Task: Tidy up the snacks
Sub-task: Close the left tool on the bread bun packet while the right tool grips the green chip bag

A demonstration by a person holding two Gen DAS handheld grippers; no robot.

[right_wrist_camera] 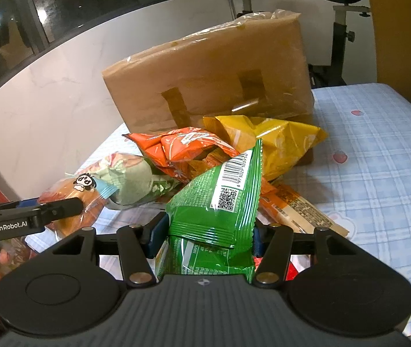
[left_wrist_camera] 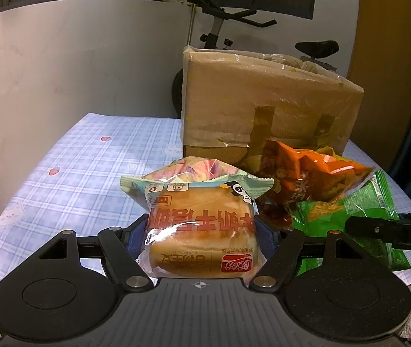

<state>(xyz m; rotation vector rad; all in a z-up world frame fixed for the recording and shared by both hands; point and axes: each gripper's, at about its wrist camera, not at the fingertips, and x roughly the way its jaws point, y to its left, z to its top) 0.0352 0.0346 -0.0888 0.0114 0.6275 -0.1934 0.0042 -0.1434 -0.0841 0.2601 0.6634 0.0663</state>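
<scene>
My left gripper point(left_wrist_camera: 201, 228) is shut on a packaged bread bun point(left_wrist_camera: 201, 231) with red lettering; the bun also shows in the right wrist view point(right_wrist_camera: 72, 199). My right gripper point(right_wrist_camera: 208, 231) is shut on a green snack bag point(right_wrist_camera: 219, 199), which also shows in the left wrist view point(left_wrist_camera: 358, 217). An orange snack bag point(right_wrist_camera: 182, 150) lies behind them, also seen in the left wrist view point(left_wrist_camera: 306, 179). A yellow bag point(right_wrist_camera: 274, 141) and a flat brown packet point(right_wrist_camera: 295, 208) lie by the cardboard box point(right_wrist_camera: 214, 78), which also shows in the left wrist view point(left_wrist_camera: 263, 101).
The snacks lie on a table with a blue checked cloth point(left_wrist_camera: 75, 167), also seen in the right wrist view point(right_wrist_camera: 379, 150). A white wall point(left_wrist_camera: 75, 63) runs behind the table. An exercise bike point(left_wrist_camera: 228, 20) stands behind the box. The table's edge is near on the left.
</scene>
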